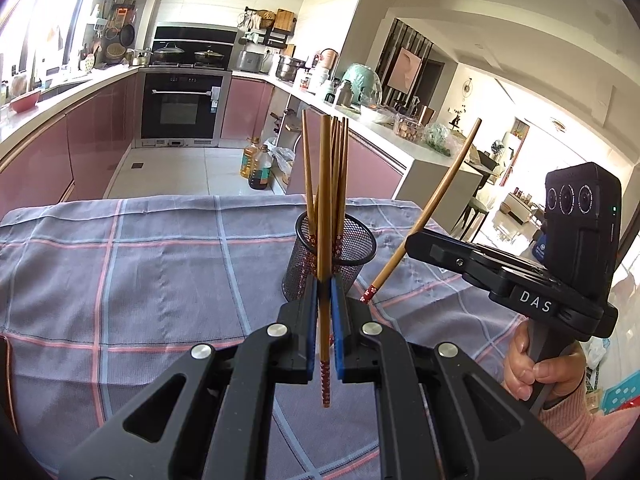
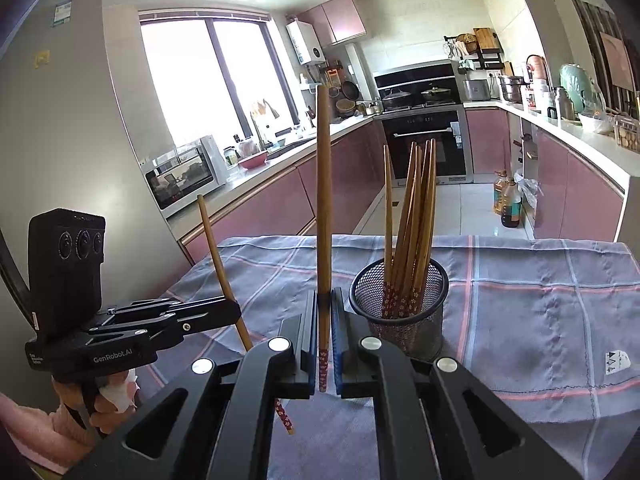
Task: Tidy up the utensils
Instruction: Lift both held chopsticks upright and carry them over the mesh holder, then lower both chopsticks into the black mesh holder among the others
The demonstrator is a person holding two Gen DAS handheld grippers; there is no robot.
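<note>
Pink kitchen cabinets stand behind the cloth-covered counter (image 1: 120, 264). Left gripper (image 1: 325, 304) pinches one upright chopstick (image 1: 325, 208), and right gripper (image 2: 325, 320) pinches another chopstick (image 2: 323, 184). Just beyond both, near the counter's far edge, a mesh holder (image 2: 400, 296) holds more chopsticks (image 2: 416, 216).
</note>
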